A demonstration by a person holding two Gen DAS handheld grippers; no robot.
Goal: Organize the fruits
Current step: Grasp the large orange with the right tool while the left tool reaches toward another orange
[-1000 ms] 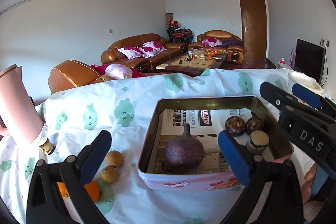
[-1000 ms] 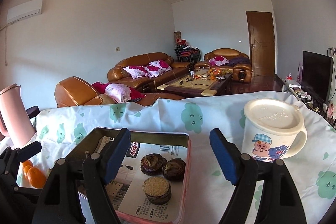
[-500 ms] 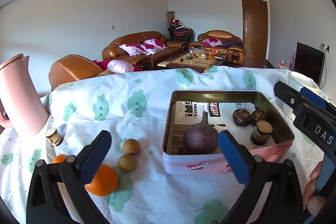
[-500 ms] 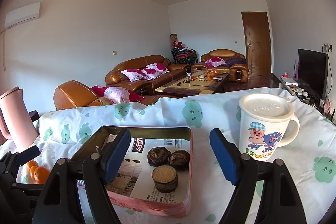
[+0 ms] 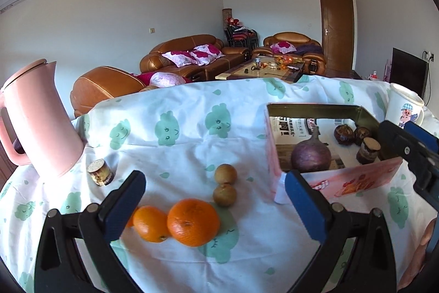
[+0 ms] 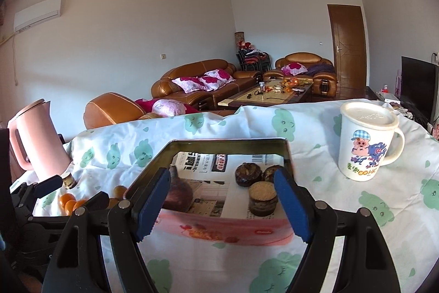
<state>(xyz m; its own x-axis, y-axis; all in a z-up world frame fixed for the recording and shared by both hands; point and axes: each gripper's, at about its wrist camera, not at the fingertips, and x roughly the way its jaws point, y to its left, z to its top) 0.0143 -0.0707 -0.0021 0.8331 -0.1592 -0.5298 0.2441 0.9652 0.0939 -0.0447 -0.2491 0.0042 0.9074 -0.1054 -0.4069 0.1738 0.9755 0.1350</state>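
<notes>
My left gripper is open and empty, just above two oranges on the cloth. Two small brown fruits lie just beyond them. The pink tin box stands to the right, lined with newspaper, holding a purple round fruit and three dark small pieces. My right gripper is open and empty, over the near wall of the tin. The purple fruit and dark pieces show inside the tin in the right wrist view. The oranges show at the left of that view.
A pink kettle stands at the far left with a small jar beside it. A white lidded mug stands right of the tin. The table carries a white cloth with green prints. Sofas lie beyond.
My left gripper has pulled back and swung left from over the tin to above the oranges. My right gripper has drawn back slightly, so the tin sits further ahead. Both stayed open.
</notes>
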